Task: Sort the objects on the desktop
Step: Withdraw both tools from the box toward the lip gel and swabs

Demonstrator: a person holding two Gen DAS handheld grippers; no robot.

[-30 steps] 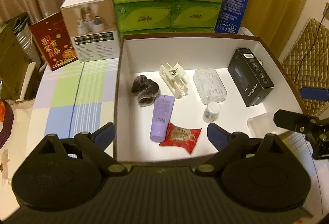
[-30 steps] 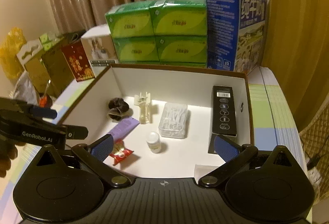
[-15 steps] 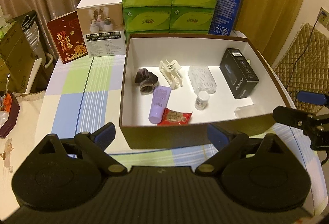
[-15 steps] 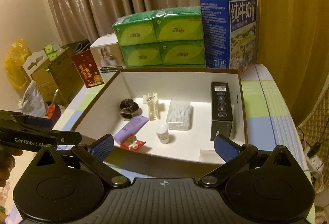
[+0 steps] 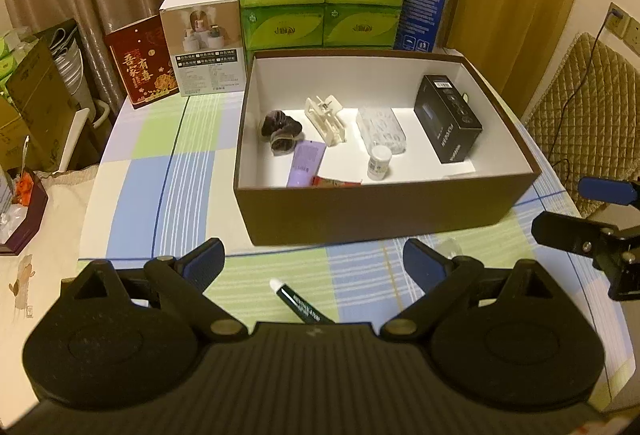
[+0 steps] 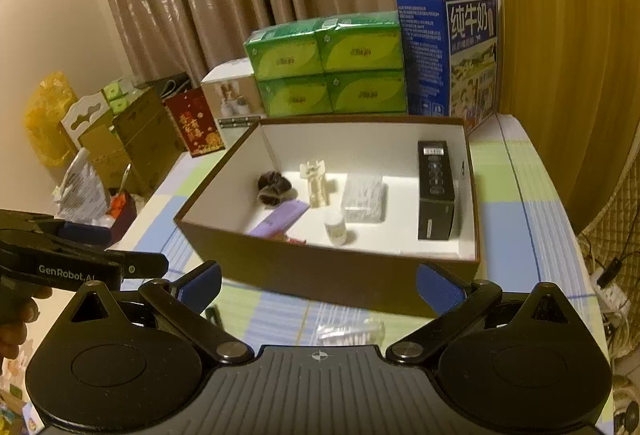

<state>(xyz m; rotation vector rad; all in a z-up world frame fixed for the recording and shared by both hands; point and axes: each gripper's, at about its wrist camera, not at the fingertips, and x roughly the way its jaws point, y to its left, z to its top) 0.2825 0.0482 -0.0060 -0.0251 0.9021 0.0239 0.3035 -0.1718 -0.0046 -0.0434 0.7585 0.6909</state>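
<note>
Tabletop (image 5: 168,171) with brown box (image 5: 384,211) already holding sorted items. Left hand-held gripper (image 5: 314,263) and right hand-held gripper (image 6: 318,285) are shown wide open and empty, in front of the box. A dark tube (image 5: 298,301) and a clear packet (image 6: 350,331) are left on the cloth. Risk is judged: the thin tube may be rolled aside, or the slick packet slipped, under an off-centre pinch.

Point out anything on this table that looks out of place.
Two things lie outside the brown box on the tablecloth, while the rest sit inside: a dark tube with a white cap in front of the left gripper, and a clear plastic packet in front of the right gripper.
</note>
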